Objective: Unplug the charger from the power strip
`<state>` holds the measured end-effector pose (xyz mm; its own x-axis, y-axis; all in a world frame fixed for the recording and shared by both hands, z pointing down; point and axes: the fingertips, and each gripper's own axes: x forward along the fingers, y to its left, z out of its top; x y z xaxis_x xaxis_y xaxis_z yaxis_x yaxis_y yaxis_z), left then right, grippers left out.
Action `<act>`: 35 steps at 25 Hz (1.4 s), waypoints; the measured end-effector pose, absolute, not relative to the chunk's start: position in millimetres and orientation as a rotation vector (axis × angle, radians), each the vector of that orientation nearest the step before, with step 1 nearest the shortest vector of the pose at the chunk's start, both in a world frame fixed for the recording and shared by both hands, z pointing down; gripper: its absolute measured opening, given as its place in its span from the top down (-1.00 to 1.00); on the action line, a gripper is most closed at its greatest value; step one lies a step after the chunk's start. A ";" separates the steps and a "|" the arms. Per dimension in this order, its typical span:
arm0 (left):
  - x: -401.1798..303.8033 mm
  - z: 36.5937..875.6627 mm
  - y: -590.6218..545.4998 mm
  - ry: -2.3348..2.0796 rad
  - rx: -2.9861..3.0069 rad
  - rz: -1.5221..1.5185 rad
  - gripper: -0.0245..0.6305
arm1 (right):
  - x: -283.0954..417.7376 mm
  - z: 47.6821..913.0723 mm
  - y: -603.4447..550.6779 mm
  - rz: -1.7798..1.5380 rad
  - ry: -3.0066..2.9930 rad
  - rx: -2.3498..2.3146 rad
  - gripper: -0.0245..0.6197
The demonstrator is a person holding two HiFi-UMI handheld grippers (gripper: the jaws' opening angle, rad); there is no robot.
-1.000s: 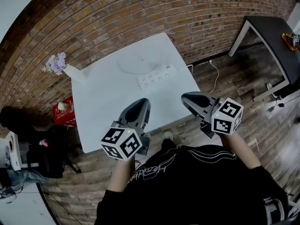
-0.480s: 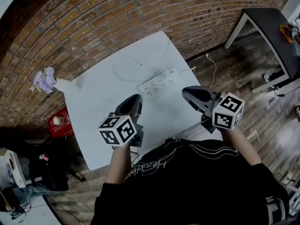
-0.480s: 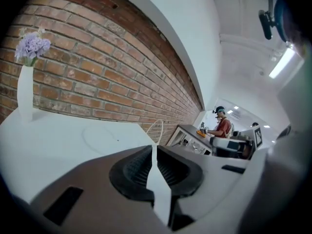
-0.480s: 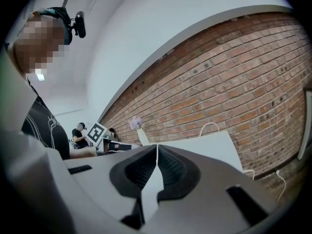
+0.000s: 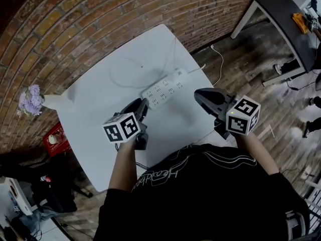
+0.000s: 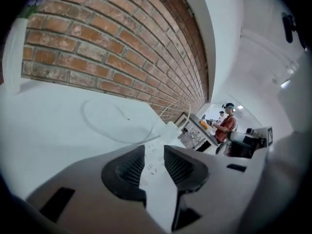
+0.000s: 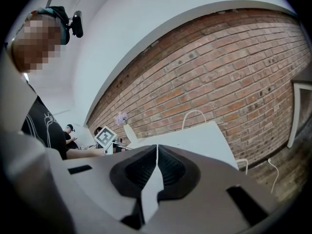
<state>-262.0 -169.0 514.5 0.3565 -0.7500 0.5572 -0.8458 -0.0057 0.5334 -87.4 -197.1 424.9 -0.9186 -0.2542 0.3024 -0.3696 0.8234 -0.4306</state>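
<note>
Power strip [image 5: 165,86] lies flat near the middle of the white counter [image 5: 95,99]; in the head view its long axis runs on a slant from lower left to upper right, socket face up. At its upper-right end, the end farther from the person, a white block stands up from it, seemingly the charger [image 5: 179,74], though its detail is too small to make out; a thin white cable [image 5: 131,70] loops across the counter beyond the strip, toward the brick wall [image 5: 100,19]. Left claw [image 5: 142,106] is low over the counter, aimed along the strip from just short of its near end; its jaws are opening, nothing is between them, and the left gripper view shows the strip's sockets through the gap. Right claw [image 5: 202,95] is clenched on nothing, pads together, by the counter's right edge and apart from the strip. A white vase of purple flowers [image 5: 31,100] stands at the counter's far left corner.
</note>
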 end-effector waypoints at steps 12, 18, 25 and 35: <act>-263.5 580.9 -193.1 -1.327 1.633 0.208 0.39 | -91.9 471.3 -216.6 0.755 -2.719 0.548 0.93; -261.9 595.3 -192.1 -1.324 1.580 0.251 0.40 | -97.0 486.4 -222.9 0.750 -2.697 0.565 0.93; -263.0 598.3 -193.5 -1.286 1.556 0.203 0.37 | -111.9 505.7 -244.0 0.729 -2.683 0.611 0.92; -263.3 599.7 -194.7 -1.281 1.575 0.210 0.36 | -151.4 525.0 -274.9 0.478 -2.688 0.647 0.47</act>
